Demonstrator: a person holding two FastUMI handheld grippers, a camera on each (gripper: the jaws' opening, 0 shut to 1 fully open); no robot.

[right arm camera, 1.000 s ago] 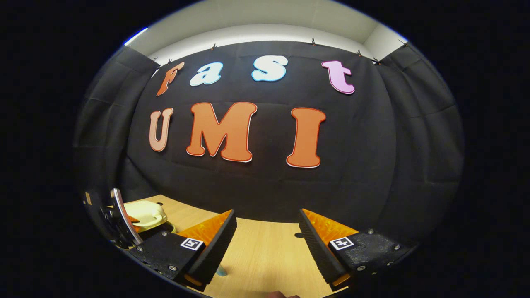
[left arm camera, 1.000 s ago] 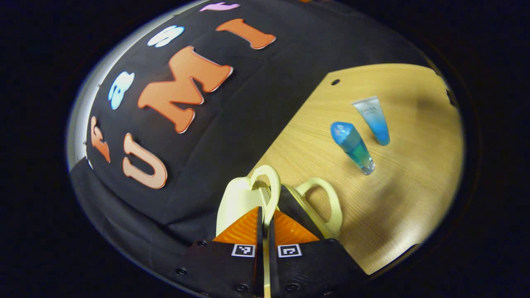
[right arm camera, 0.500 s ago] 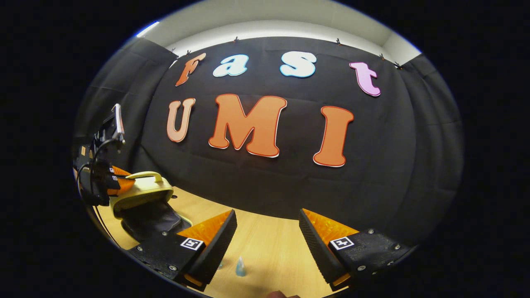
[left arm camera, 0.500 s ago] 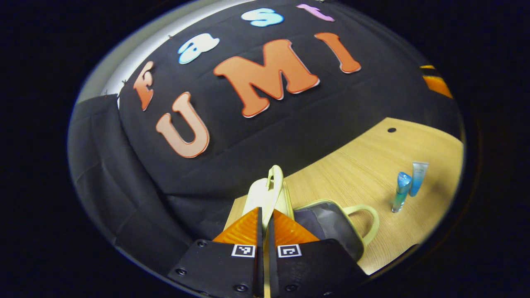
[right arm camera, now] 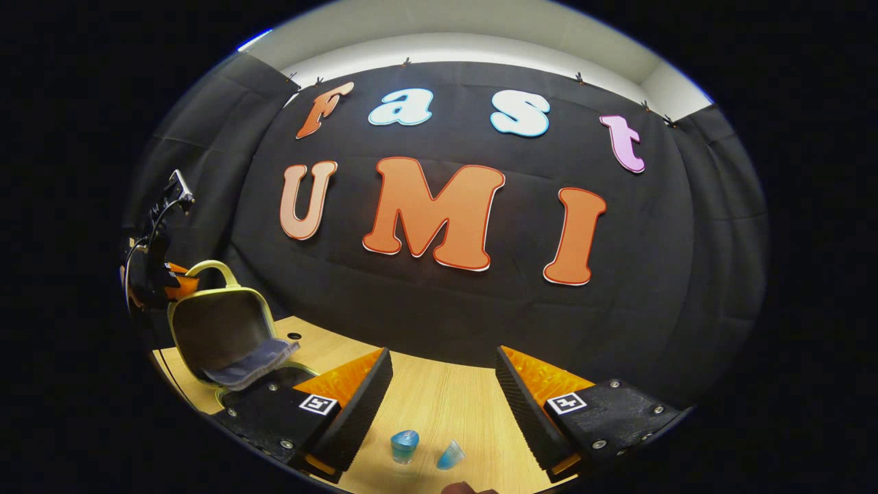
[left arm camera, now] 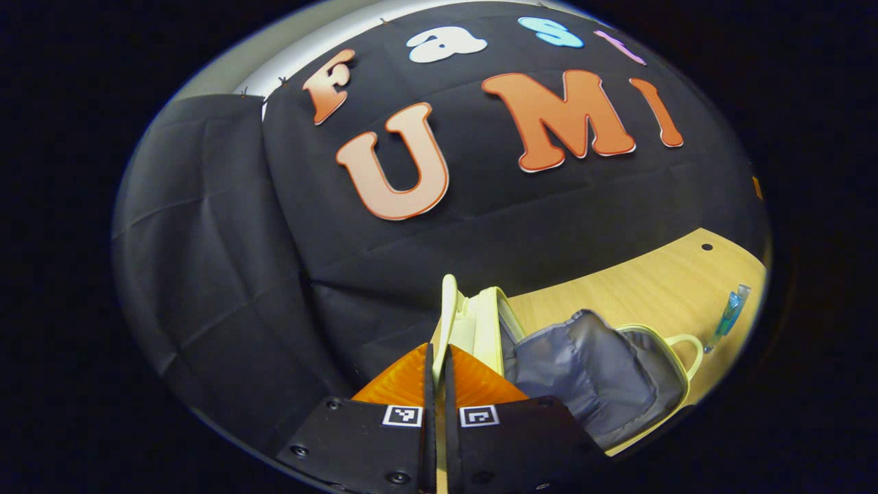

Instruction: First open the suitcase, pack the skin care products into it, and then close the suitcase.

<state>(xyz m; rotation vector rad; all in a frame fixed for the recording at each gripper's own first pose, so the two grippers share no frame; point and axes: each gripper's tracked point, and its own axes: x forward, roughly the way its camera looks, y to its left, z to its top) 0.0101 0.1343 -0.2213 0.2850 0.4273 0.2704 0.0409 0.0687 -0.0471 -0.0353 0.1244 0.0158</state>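
Holding the suitcase (left arm camera: 590,374) lid (right arm camera: 219,329) by its pale handle (left arm camera: 449,309), my left gripper (left arm camera: 436,374) has both fingers clenched on it, and the lid stands nearly upright at the left end of the wooden table (right arm camera: 439,405). I judge it is held this way so the grey lining (left arm camera: 583,370) stays exposed and the case is ready for packing. My right gripper (right arm camera: 442,398) hangs released, jaws wide apart with nothing between them, just above the two skin care products: a blue bottle (right arm camera: 405,444) and a blue tube (right arm camera: 449,454), side by side on the table, well apart from the suitcase. In the left gripper view they are small at the right edge (left arm camera: 728,317) and hard to separate. The lower shell of the suitcase is partly covered by my right gripper's finger, and the bottoms of both products are cut off.
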